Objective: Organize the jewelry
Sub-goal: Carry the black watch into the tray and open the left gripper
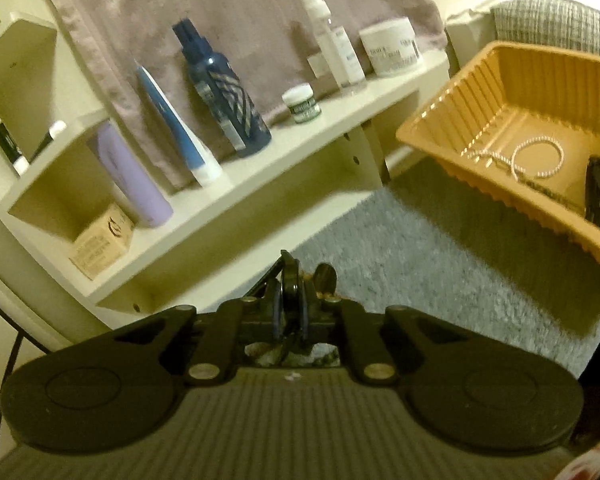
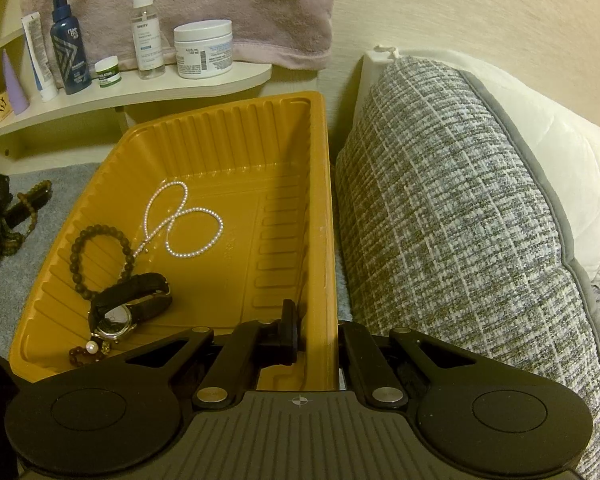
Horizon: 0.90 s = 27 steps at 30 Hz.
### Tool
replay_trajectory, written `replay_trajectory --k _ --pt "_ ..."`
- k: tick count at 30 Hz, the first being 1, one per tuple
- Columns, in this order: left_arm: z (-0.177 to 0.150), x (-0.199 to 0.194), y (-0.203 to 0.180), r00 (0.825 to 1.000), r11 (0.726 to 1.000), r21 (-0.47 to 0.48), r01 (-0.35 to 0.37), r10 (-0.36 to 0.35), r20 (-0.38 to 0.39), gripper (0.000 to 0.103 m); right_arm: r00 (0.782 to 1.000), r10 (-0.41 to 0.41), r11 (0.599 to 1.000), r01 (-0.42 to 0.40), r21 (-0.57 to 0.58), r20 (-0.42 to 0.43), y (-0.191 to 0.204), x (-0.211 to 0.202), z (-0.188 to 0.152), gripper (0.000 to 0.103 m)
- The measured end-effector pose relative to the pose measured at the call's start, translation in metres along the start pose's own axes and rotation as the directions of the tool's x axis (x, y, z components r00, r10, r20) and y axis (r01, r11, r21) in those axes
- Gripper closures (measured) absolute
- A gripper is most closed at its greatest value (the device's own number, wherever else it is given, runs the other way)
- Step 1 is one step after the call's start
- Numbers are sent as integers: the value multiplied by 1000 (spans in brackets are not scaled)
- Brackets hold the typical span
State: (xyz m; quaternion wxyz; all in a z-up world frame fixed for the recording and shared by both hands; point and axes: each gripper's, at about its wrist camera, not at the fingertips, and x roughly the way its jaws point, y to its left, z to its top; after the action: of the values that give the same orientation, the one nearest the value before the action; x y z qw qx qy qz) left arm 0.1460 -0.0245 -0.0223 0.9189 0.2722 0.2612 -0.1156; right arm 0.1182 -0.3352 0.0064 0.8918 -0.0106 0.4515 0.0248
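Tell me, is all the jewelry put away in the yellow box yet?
Not yet. Already in the ribbed yellow plastic tray: a white pearl necklace, a dark wooden bead bracelet and a black-strapped wristwatch. The left tool is shut on a dark item I can't identify. The right tool grips the tray's rim. Brown beads still lie on the grey carpet.
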Motion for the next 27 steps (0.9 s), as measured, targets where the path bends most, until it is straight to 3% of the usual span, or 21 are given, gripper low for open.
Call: replay_trajectory --k 5,10,19,27 --pt "11 -9 -2 999 1000 -20 13 -13 32 94 1000 0 1000 0 0 1 0 0 0 99" --pt "27 -20 -17 993 994 -47 99 -95 71 94 1000 0 1000 0 0 1 0 0 0 99" --pt "58 -30 -76 949 957 -33 290 -283 137 94 1000 1 1000 -1 2 1 0 -1 0 99" --pt "72 -25 -107 926 935 -6 356 -352 141 94 1000 2 1000 -2 3 3 0 -1 0 100"
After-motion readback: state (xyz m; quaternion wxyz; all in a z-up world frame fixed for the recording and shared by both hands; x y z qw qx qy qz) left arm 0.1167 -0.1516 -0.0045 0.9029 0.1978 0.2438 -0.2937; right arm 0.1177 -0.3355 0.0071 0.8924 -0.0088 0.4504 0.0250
